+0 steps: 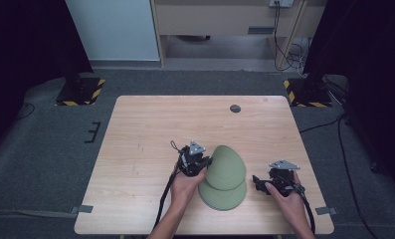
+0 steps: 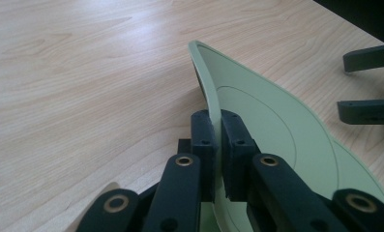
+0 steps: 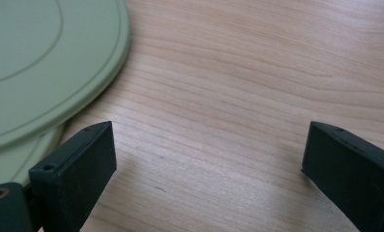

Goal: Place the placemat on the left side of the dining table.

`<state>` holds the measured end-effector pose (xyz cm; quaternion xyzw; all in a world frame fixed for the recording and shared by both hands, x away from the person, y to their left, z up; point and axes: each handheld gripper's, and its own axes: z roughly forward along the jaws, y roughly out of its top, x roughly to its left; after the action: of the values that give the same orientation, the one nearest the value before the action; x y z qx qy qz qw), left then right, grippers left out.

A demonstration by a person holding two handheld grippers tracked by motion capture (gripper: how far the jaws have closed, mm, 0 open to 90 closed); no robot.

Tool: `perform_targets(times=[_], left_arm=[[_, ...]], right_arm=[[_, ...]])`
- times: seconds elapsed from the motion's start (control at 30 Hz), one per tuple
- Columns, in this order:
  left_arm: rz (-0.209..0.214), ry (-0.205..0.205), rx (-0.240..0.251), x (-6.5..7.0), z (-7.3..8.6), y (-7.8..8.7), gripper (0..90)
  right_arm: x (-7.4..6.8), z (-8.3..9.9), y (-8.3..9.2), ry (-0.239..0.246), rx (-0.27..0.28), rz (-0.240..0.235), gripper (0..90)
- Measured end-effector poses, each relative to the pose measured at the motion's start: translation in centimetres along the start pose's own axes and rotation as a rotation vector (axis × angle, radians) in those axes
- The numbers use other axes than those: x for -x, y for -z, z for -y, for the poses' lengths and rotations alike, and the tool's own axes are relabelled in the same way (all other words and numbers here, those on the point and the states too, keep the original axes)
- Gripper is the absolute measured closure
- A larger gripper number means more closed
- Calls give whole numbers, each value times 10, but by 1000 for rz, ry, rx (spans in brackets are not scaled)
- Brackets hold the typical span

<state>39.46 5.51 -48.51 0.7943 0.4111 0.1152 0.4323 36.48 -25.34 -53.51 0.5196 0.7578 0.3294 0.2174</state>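
Two pale green round mats lie overlapped at the front middle of the wooden table. The upper mat (image 1: 227,164) (image 2: 272,116) (image 3: 39,58) has its left edge lifted and curled up off the wood. My left gripper (image 1: 206,162) (image 2: 217,130) is shut on that raised rim, one pad on each face. The lower mat (image 1: 224,198) (image 3: 13,164) lies flat beneath it. My right gripper (image 1: 257,182) (image 3: 209,154) stands open just right of the mats, low over bare wood, with nothing between its jaws. It also appears in the left gripper view (image 2: 368,84), beyond the mat.
The light wood table (image 1: 150,129) carries a small dark round disc (image 1: 235,108) near its far edge. Bare wood spreads to the left and behind the mats. Two stand bases with yellow-black stripes (image 1: 80,92) (image 1: 307,92) sit on the floor past the far corners.
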Motion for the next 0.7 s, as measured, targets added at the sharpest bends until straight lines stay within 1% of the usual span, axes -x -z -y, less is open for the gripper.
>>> perform_targets(times=[0.1, 0.13, 0.3, 0.37, 0.47, 0.6, 0.7], left_arm=[[8, 1, 8, 1, -3, 2, 855], [13, 7, 12, 1, -4, 3, 855], [57, 39, 41, 2, -8, 9, 855], [60, 30, 37, 3, -11, 10, 855], [70, 18, 46, 7, -17, 14, 856], [96, 3, 63, 14, -27, 19, 856], [105, -17, 70, 20, -36, 21, 857]], right_arm=[[1, 1, -2, 0, -9, 14, 53], [1, 1, -3, 1, -16, 22, 50], [2, 1, -4, 0, -16, 20, 46], [2, 1, -4, 1, -17, 18, 45], [2, 1, -4, 2, -16, 19, 44], [2, 1, -4, 2, -17, 18, 43], [2, 1, -4, 2, -17, 19, 42]])
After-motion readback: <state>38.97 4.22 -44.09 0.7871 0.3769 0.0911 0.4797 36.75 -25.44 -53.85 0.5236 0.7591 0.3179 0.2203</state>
